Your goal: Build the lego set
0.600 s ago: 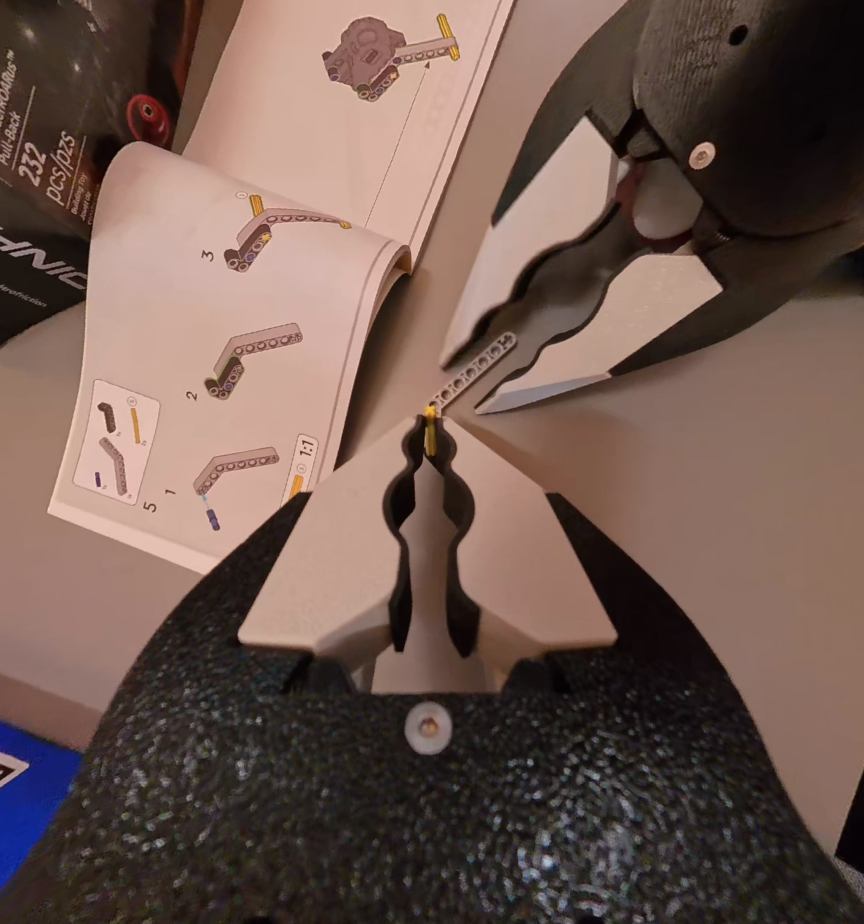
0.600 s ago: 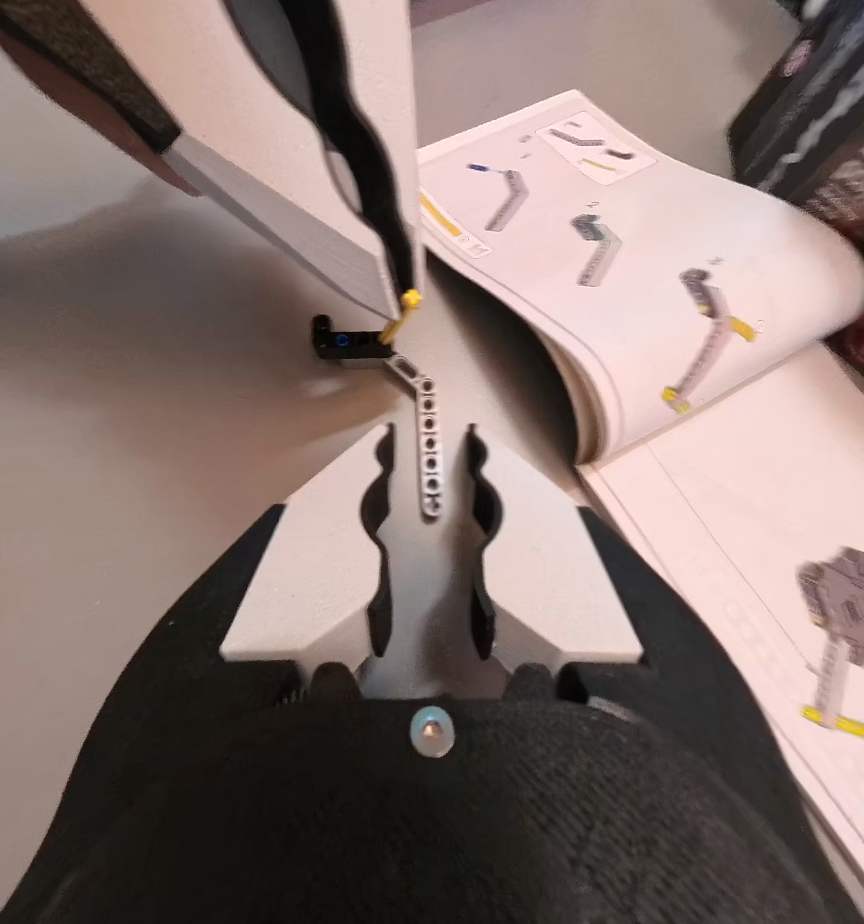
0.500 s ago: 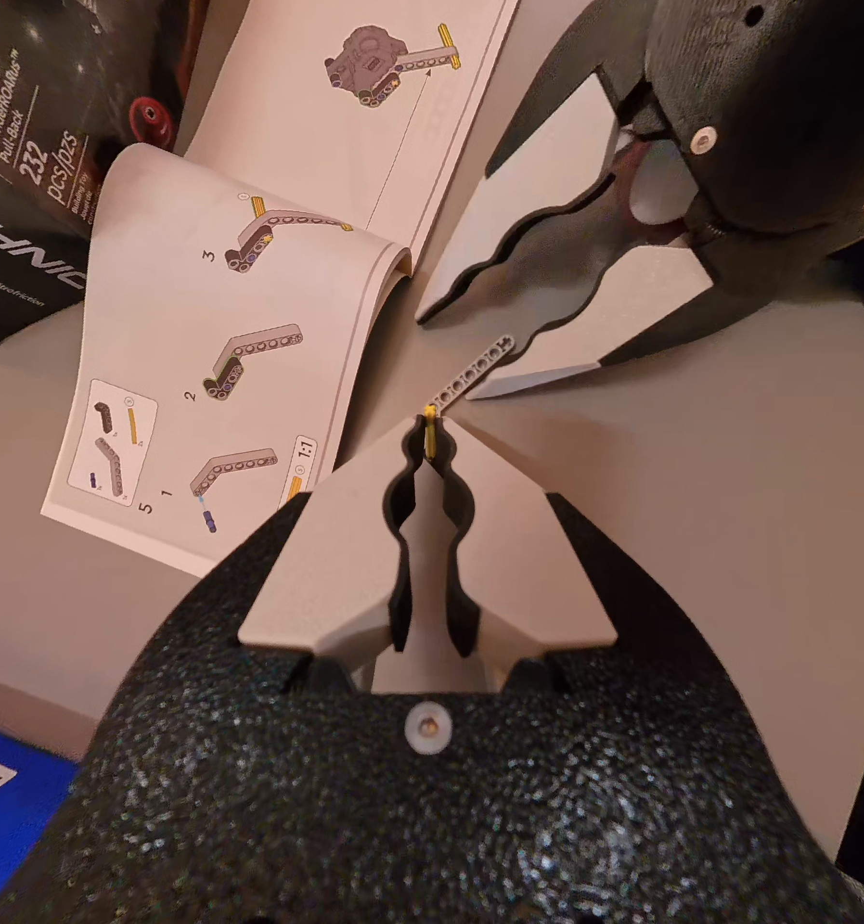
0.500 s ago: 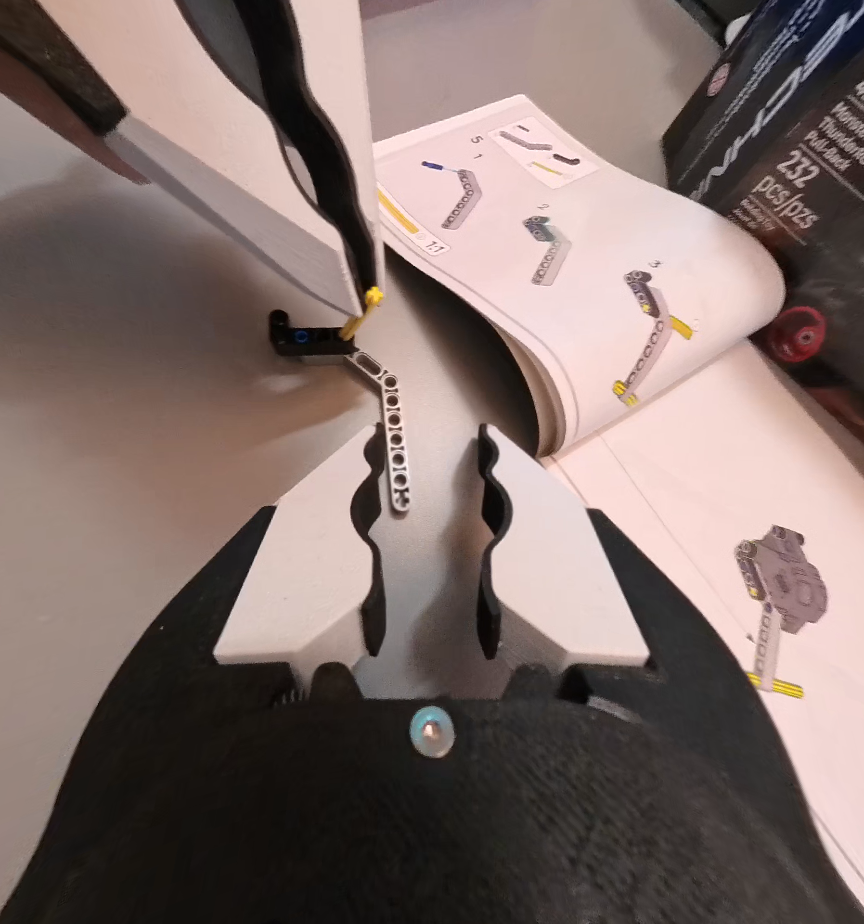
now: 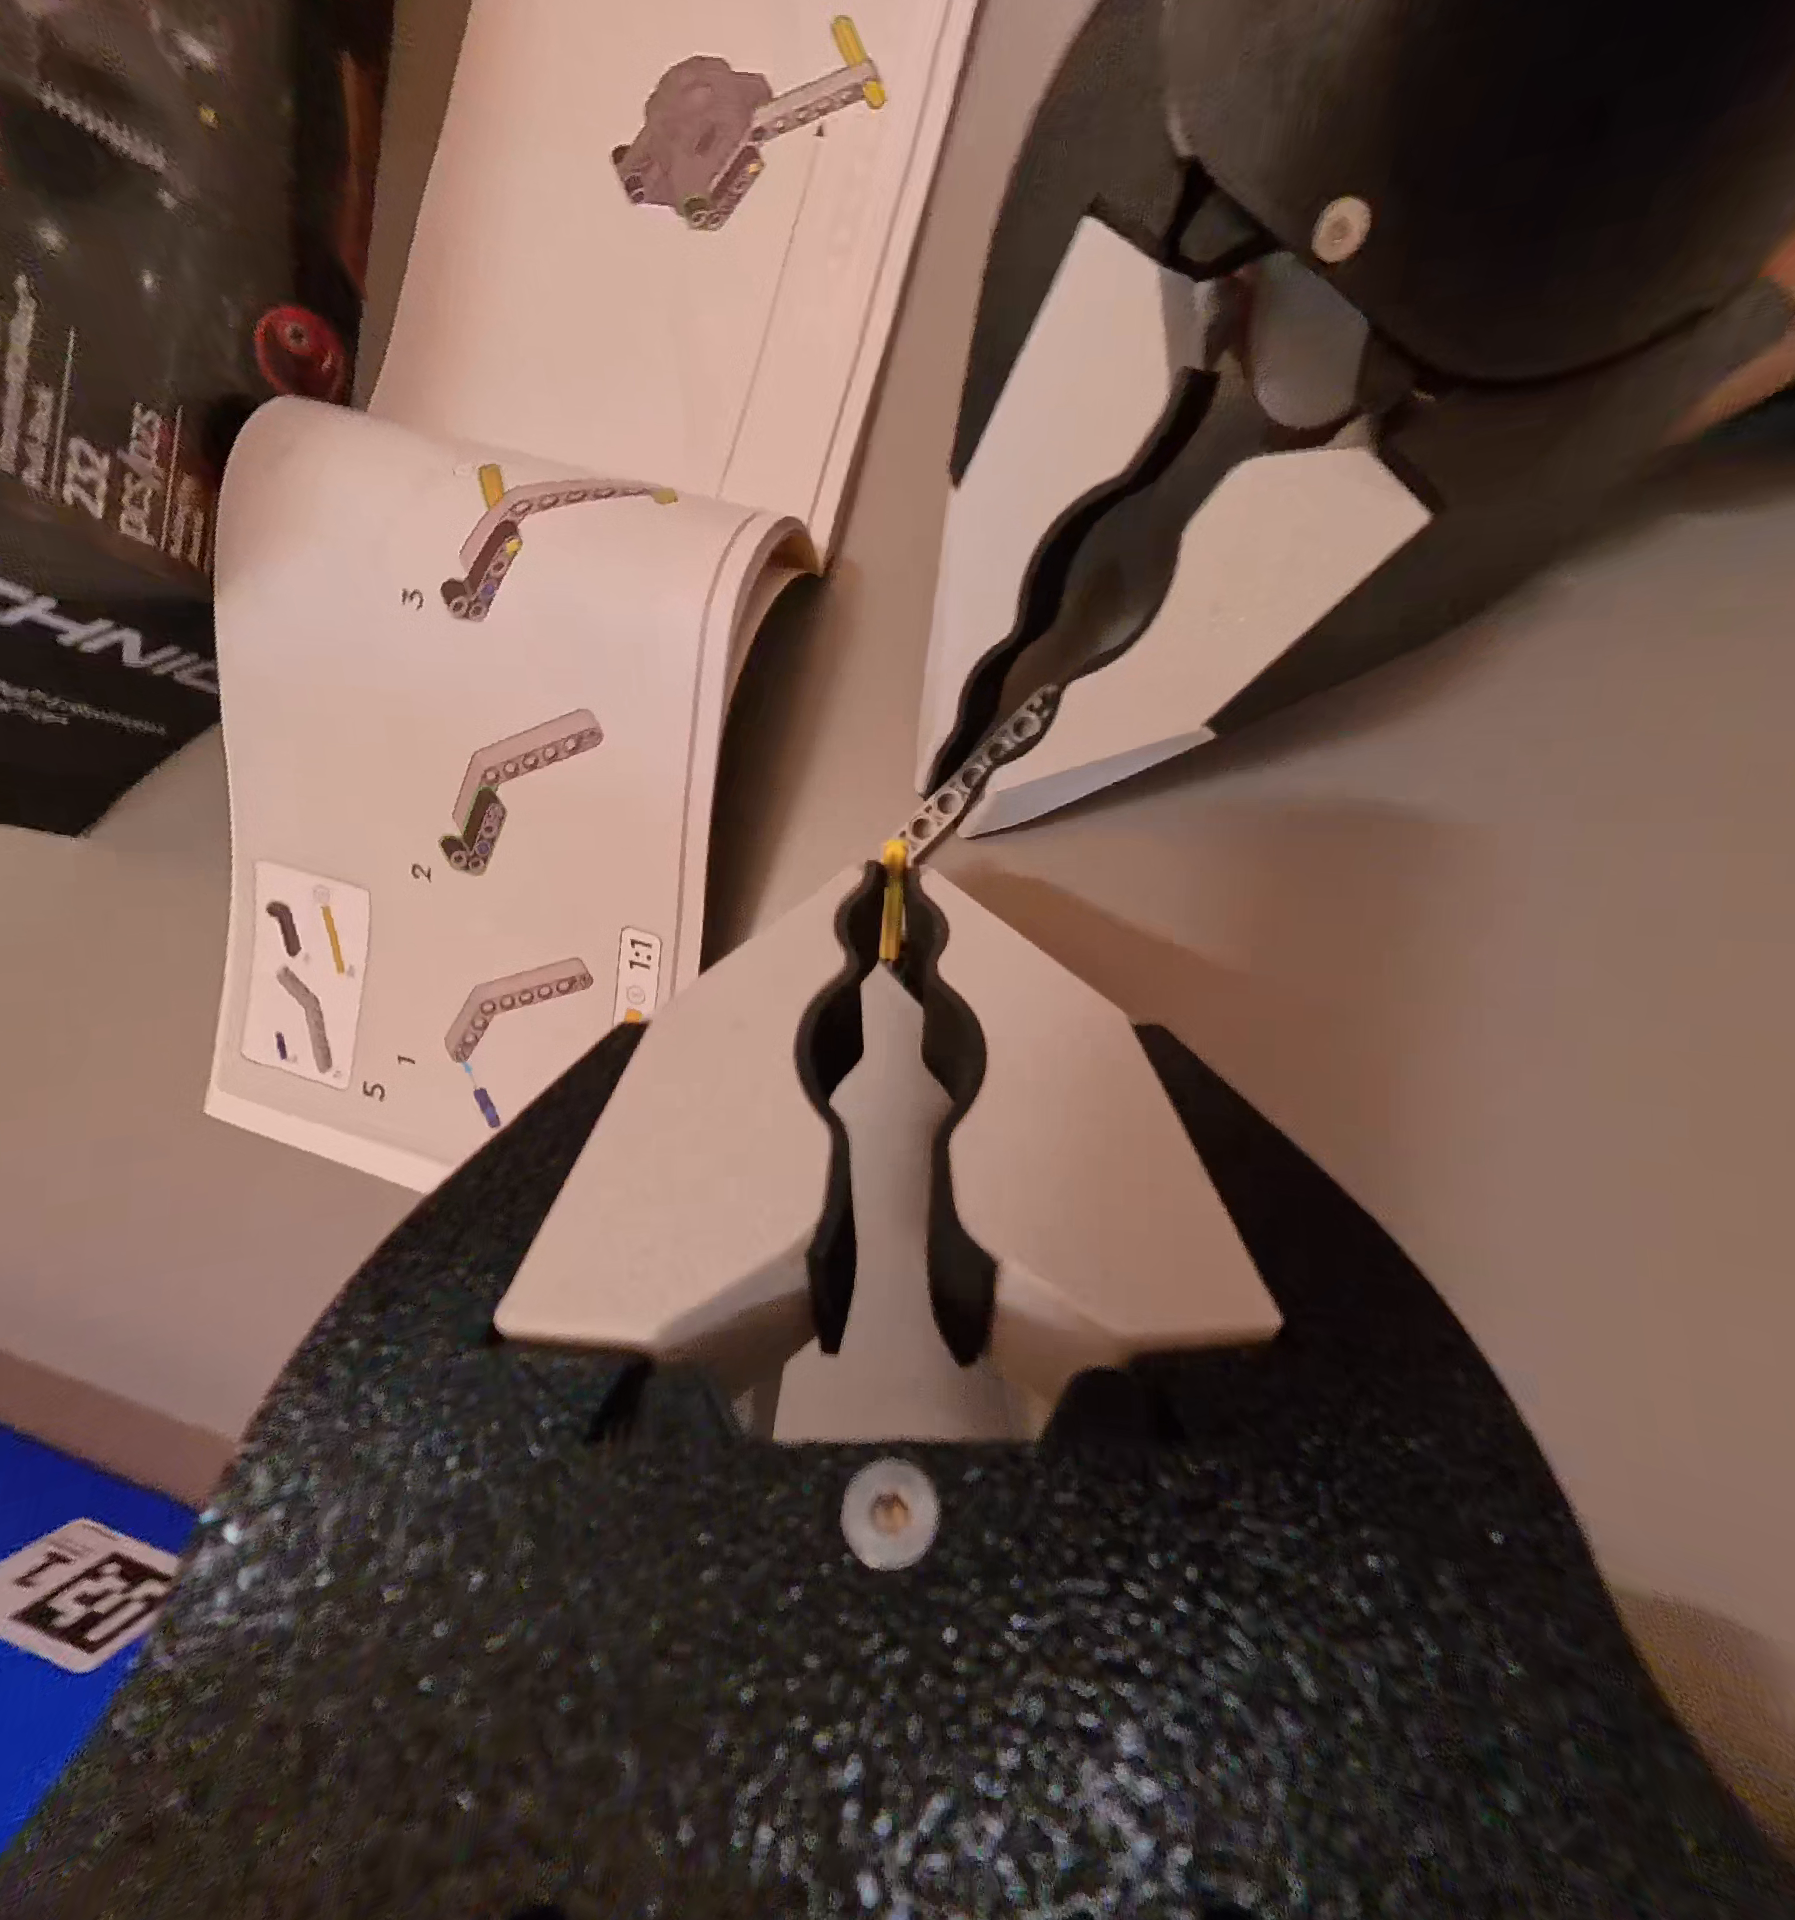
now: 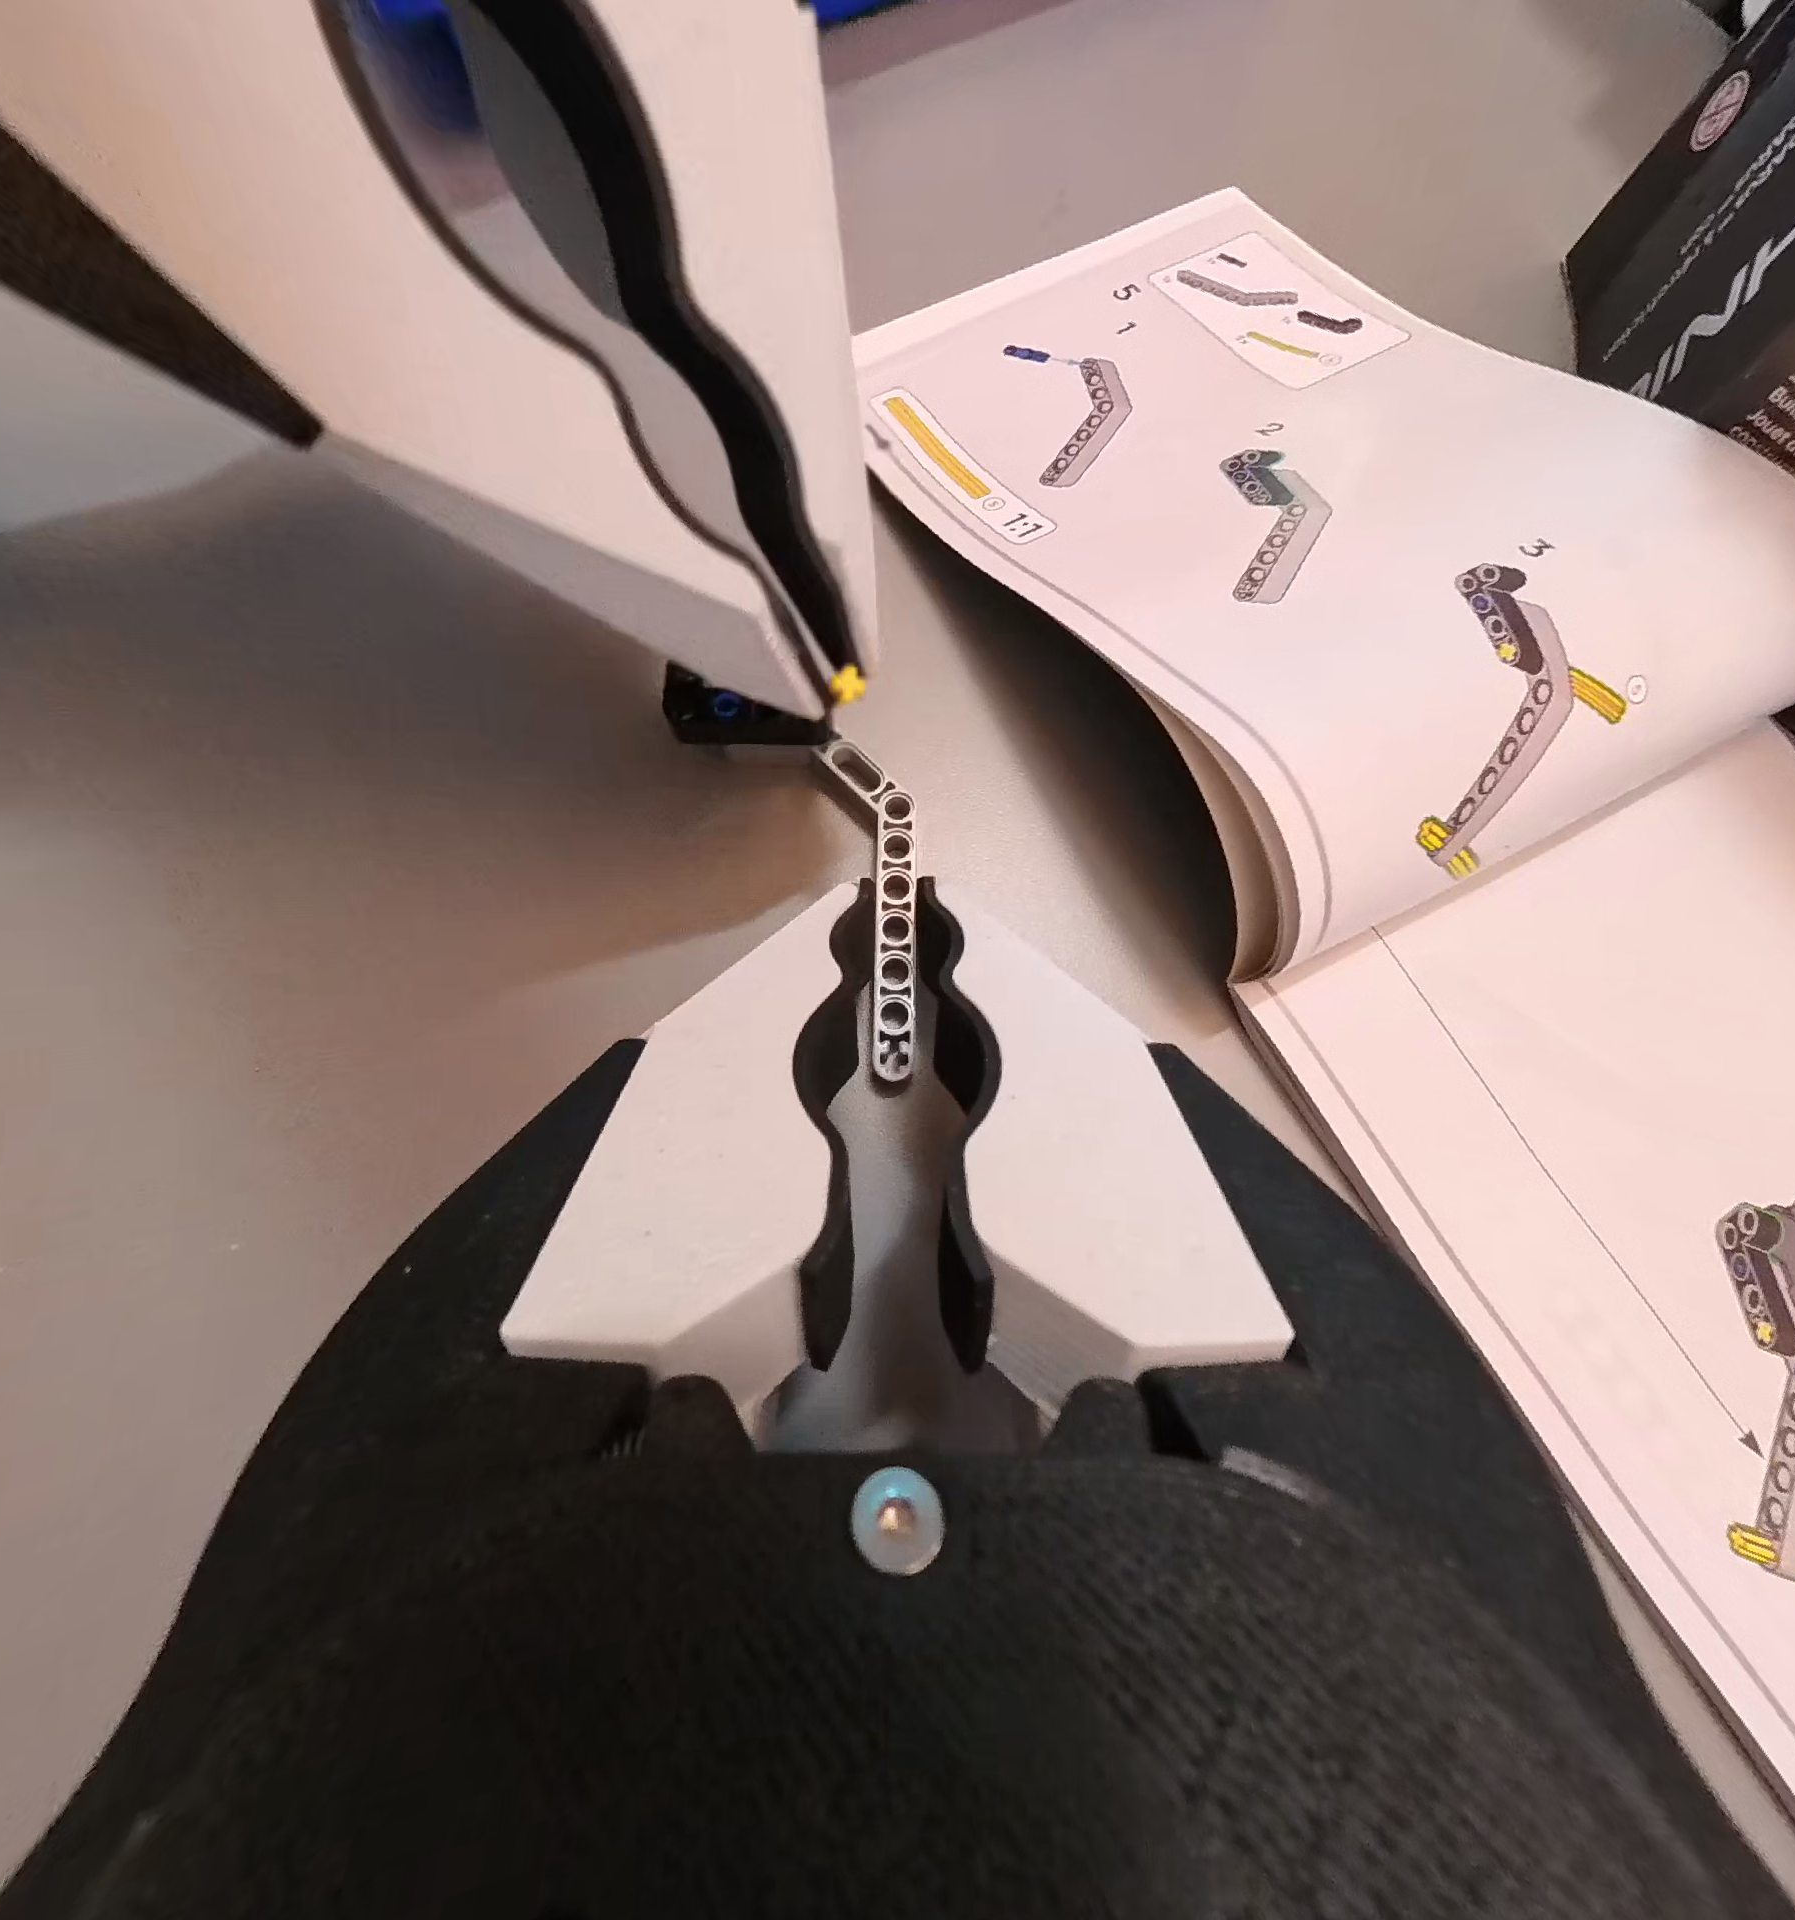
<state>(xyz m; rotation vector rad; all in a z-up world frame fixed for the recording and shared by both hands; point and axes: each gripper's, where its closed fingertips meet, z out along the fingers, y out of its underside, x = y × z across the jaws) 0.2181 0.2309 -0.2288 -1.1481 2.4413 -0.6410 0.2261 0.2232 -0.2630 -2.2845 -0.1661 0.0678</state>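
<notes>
Tools (image 5: 891, 883) (image 6: 895, 894) over grey table (image 5: 1392, 1039), open booklet (image 5: 457, 779)

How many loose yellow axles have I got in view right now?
1. The yellow axle is pinched at the tips of the left tongs, next to the grey bent beam held in the right tongs. Others may be hidden behind the tongs.

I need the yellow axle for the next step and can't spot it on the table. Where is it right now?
The yellow axle is pinched between the left gripper's fingertips, its end next to the bent grey beam that the right gripper holds, beside the open instruction booklet.
</notes>
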